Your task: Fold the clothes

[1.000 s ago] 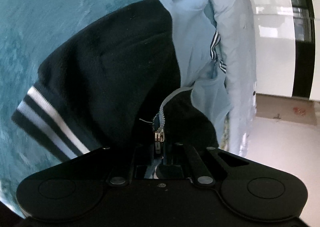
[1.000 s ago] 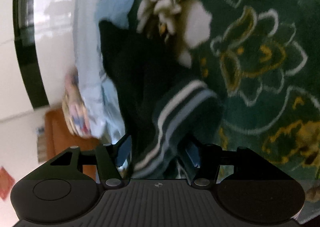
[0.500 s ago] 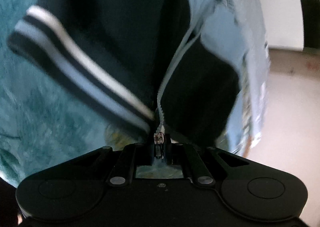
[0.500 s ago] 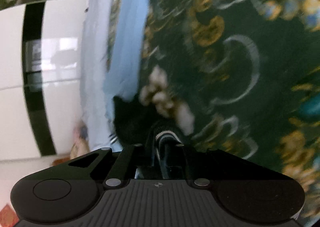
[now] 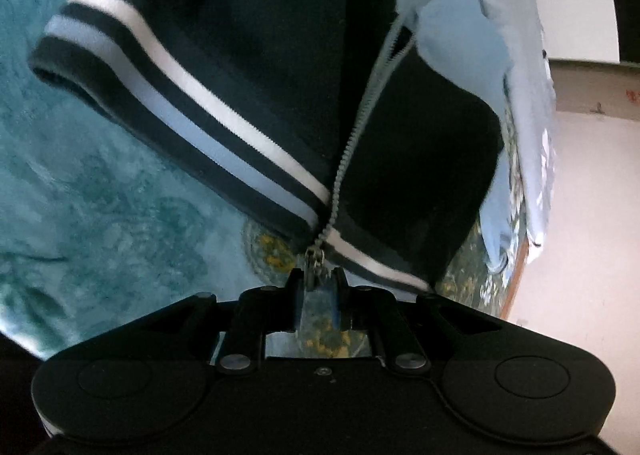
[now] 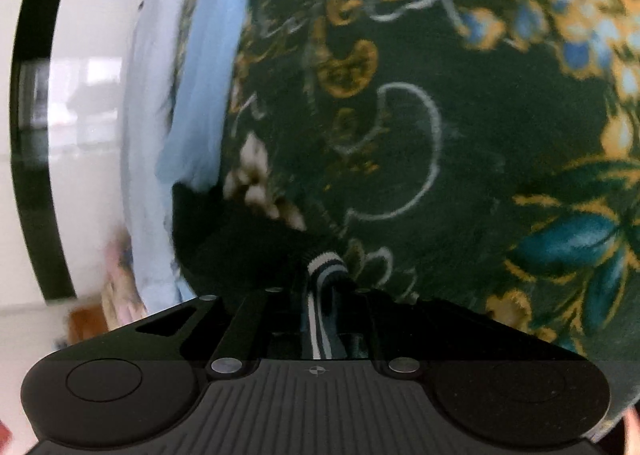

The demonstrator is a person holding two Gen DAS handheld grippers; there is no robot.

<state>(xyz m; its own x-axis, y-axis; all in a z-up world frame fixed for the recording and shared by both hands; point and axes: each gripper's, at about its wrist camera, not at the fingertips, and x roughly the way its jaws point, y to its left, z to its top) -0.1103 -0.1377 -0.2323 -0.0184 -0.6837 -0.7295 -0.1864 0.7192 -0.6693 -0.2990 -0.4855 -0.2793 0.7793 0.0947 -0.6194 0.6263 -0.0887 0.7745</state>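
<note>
A dark navy jacket (image 5: 248, 35) with a white and pale blue striped hem (image 5: 192, 95) lies on a patterned carpet (image 5: 100, 195). Its zipper runs down to a metal pull (image 5: 315, 265). That pull sits between the fingertips of my left gripper (image 5: 318, 279), whose jaws are opening; a gap shows on both sides of the pull. In the right wrist view the jacket's dark cloth (image 6: 232, 251) lies low at the left. My right gripper (image 6: 325, 275) has a bunched striped band (image 6: 324, 267) filling the space between its fingers, and its jaws are opening.
A pale blue garment (image 5: 460, 35) lies beyond the jacket, seen also as a blue strip (image 6: 204, 95). The carpet is dark green with gold flowers (image 6: 480, 135) on the right. A white cabinet with a black edge (image 6: 80, 95) and pale floor (image 5: 592, 215) border it.
The left gripper swung so the striped hem now lies across the view, and its fingers have parted a little around the zipper pull. The right gripper's wide fingers shut on the striped band.
</note>
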